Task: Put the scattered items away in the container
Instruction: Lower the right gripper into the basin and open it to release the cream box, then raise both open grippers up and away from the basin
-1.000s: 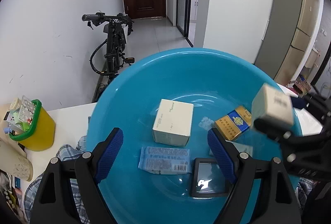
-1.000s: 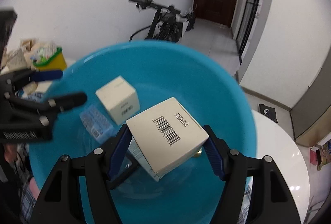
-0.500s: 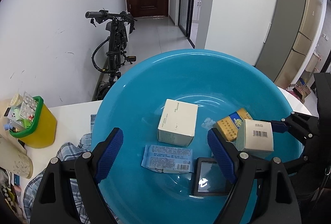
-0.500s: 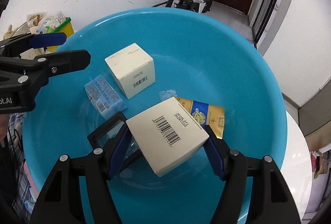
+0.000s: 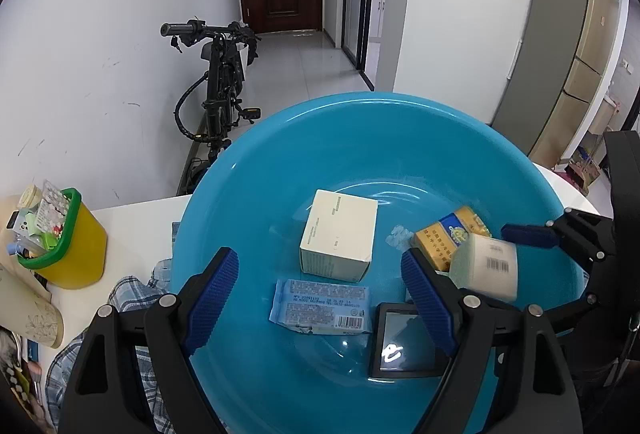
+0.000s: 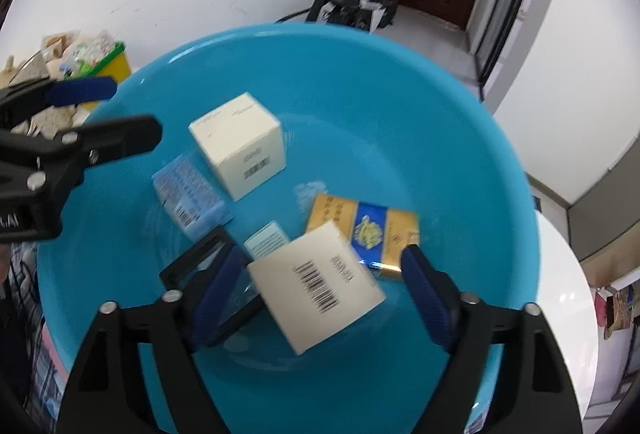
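Observation:
A big blue basin (image 5: pixel 360 137) (image 6: pixel 360 73) fills both views. Inside lie a white cube box (image 5: pixel 340 234) (image 6: pixel 240 145), a blue packet (image 5: pixel 320 306) (image 6: pixel 188 193), a yellow-and-blue pack (image 5: pixel 444 238) (image 6: pixel 372 230) and a black-framed item (image 5: pixel 404 342) (image 6: pixel 200 266). My right gripper (image 6: pixel 320 258) hangs over the basin's right side with its jaws opening. A white barcode box (image 6: pixel 316 282) (image 5: pixel 486 266) sits tilted and blurred between them, with neither pad touching it. My left gripper (image 5: pixel 320 286) (image 6: pixel 132 109) stands open and holds nothing above the basin's near side.
A yellow bin with a green rim (image 5: pixel 68 238) (image 6: pixel 108 61), stuffed with small items, stands on the white table (image 5: pixel 132 226) left of the basin. Plaid cloth (image 5: pixel 120 294) lies by the basin's left edge. A bike (image 5: pixel 216 89) leans on the far wall.
The right gripper's jaws have spread and let go of the barcode box, which has tipped and dropped lower toward the yellow-and-blue pack. The left gripper has stayed still.

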Demonstrator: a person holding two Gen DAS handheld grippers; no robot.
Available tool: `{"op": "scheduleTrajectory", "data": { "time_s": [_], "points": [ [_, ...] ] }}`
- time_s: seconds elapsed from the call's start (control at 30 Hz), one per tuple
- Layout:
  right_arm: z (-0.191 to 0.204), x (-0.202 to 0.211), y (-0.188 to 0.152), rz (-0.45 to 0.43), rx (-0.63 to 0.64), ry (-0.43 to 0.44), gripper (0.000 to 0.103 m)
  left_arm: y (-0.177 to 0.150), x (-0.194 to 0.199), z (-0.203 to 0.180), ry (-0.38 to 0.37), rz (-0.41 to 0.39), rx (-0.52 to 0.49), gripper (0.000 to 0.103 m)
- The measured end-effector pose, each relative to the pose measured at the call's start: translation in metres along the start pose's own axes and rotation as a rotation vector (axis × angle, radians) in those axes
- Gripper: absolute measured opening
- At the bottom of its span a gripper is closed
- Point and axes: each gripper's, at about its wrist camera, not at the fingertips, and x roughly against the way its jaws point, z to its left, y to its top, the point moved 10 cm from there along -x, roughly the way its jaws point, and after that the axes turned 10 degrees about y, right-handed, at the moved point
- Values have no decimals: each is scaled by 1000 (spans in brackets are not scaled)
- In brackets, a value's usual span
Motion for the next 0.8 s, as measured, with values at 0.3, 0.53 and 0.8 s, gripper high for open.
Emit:
{"op": "scheduleTrajectory", "data": {
  "time_s": [0.3,0.53,0.8],
  "points": [
    [-12,12,11,-71,-32,-58,88,5,6,-1,3,-37,8,86],
    [-18,53,32,-260,-49,-95,100,22,30,13,22,-167,67,86],
    [-19,96,53,-464,-55,-142,103,41,68,23,11,-358,114,103]
  ]
}}
